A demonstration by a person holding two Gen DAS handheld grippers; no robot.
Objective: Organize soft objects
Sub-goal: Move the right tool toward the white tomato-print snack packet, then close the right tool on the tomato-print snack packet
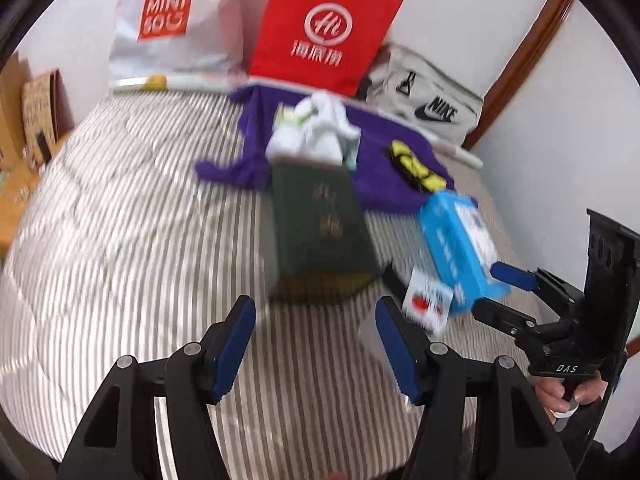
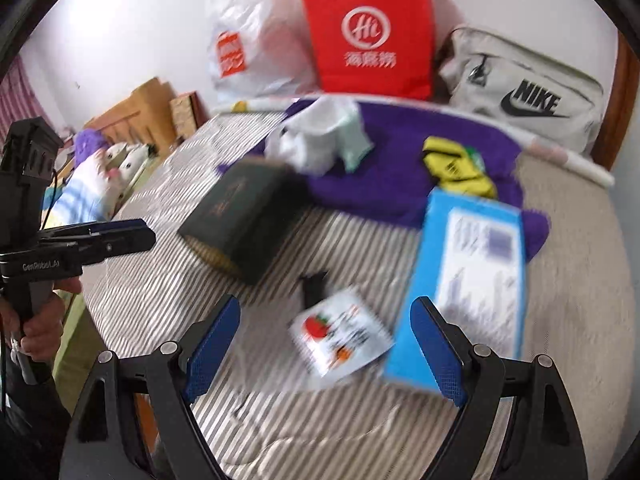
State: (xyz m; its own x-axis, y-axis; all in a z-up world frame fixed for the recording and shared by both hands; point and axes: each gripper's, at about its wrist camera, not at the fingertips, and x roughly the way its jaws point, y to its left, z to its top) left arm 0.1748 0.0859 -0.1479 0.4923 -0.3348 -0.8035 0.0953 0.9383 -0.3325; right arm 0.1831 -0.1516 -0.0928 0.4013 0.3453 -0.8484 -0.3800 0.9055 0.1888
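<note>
A purple cloth [image 2: 404,160] is spread over the far part of a striped bed [image 1: 132,216], just before the wall. A crumpled white garment [image 1: 316,128] is heaped on its left part and a yellow-and-black folded item [image 2: 456,168] lies on its right part. These soft things are seen well ahead of both grippers, untouched.

Nearer, a dark green book [image 1: 320,224] is placed with its far end against the white garment, and a blue box [image 2: 468,284] overlaps the near edge of the cloth. A small white packet [image 2: 340,336] with a tomato print is found beside the box, with a small black object [image 2: 314,284] just beyond it.

The left hand-held gripper [image 1: 316,344] is held above bare bedding with its jaws apart and nothing between them; the book lies just ahead of it. The right hand-held gripper [image 2: 324,344] is held with its jaws spread wide and empty, over the packet, the blue box by its right finger.

Against the wall a white plastic bag [image 1: 172,20], a red paper bag [image 2: 372,32] and a grey Nike bag [image 2: 524,92] are stood in a row.
</note>
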